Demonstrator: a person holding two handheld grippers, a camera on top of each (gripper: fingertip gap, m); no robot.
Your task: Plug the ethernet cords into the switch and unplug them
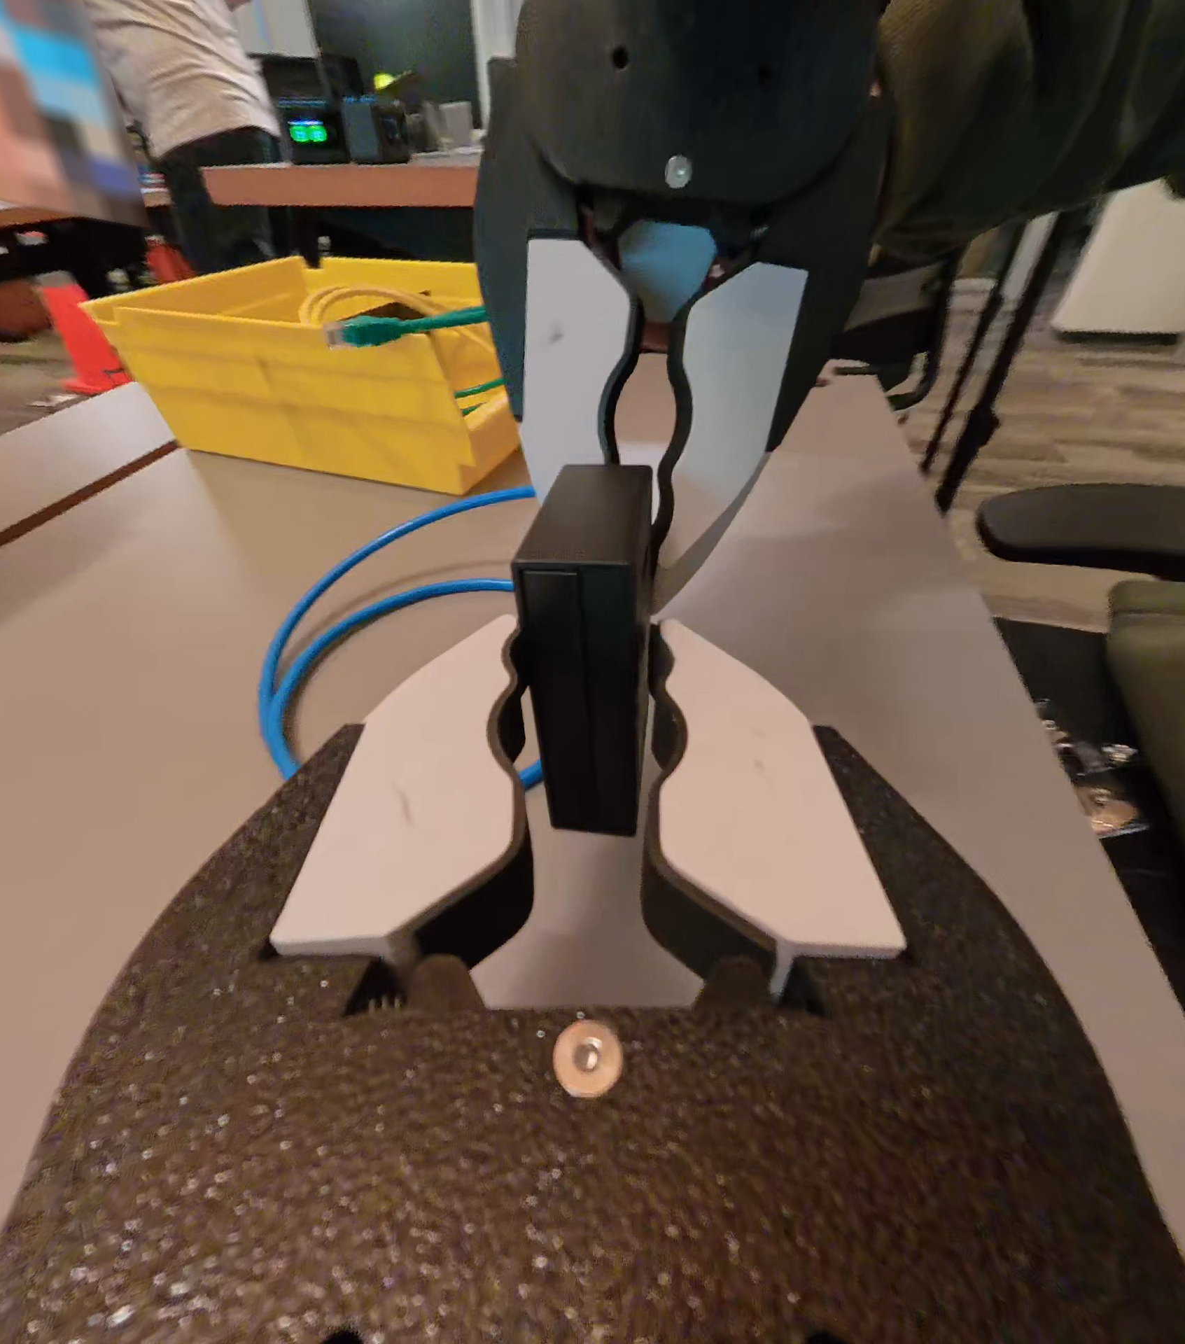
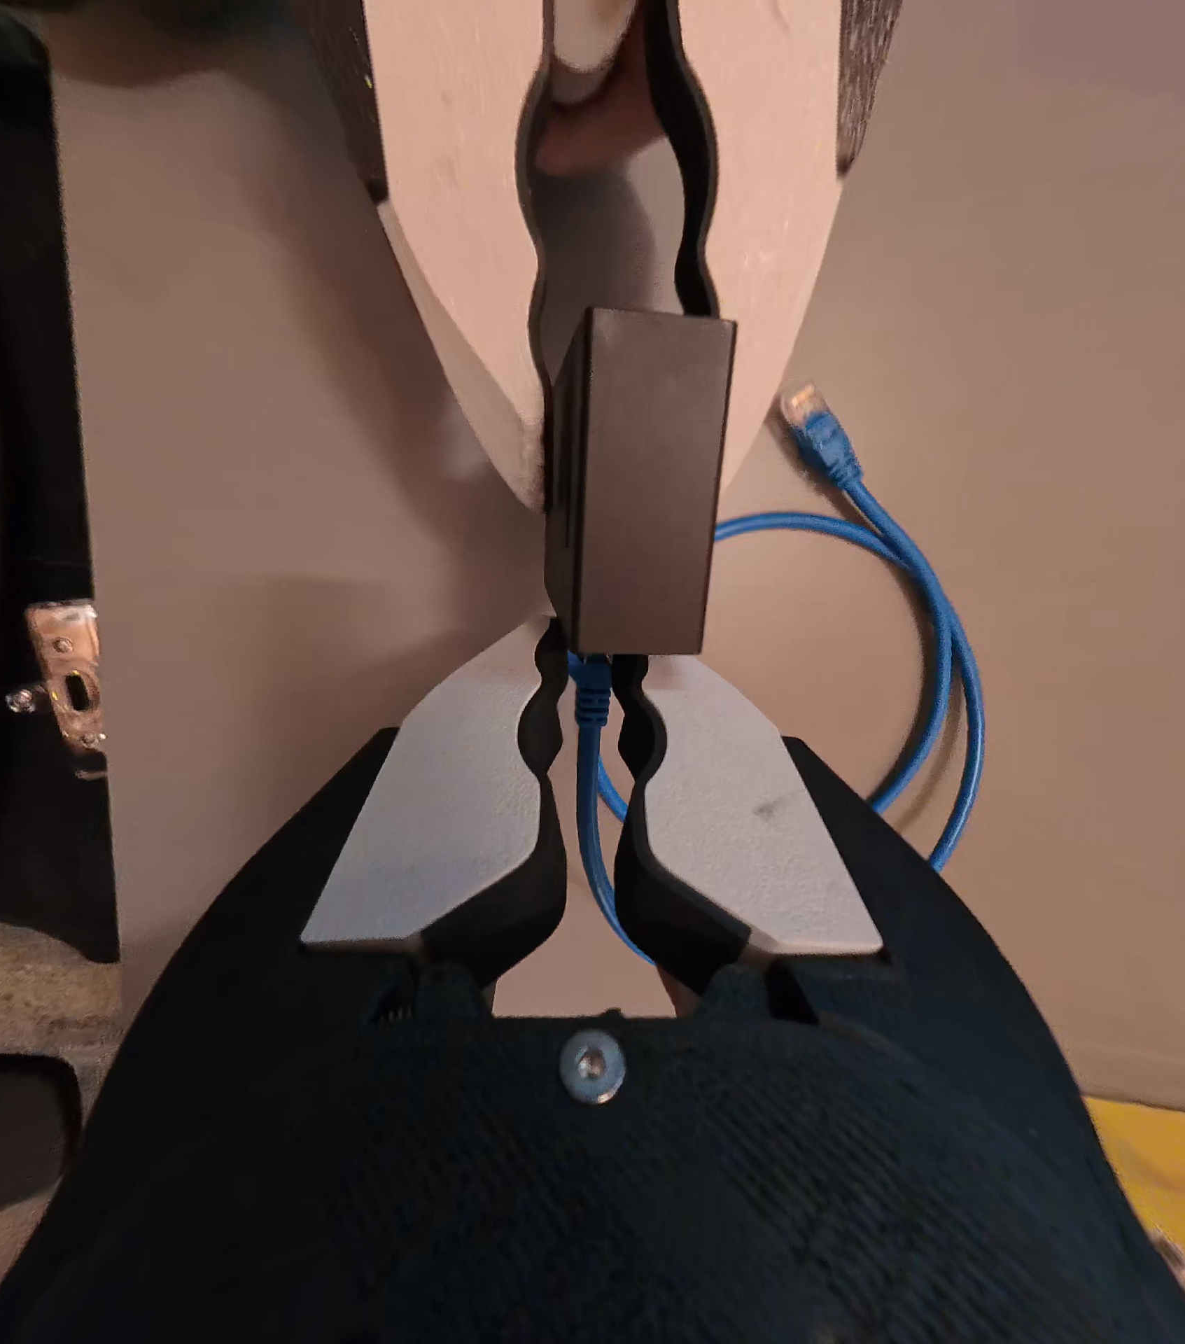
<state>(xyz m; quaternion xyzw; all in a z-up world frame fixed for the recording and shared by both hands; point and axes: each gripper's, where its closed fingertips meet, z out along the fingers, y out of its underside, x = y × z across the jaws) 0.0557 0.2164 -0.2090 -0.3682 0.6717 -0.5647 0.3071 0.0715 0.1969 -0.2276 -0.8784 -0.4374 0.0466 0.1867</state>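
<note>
The left tool (image 1: 585,654) clamps the black switch (image 1: 585,647) by its flat sides, above the worktop (image 1: 102,654). The right tool (image 2: 593,669) pinches the blue cord (image 2: 938,654) at its boot, plug seated in the switch — free end (image 2: 822,436) loose. The switch looks light, rigid and slick; the cord is limp — grip the boot.
</note>
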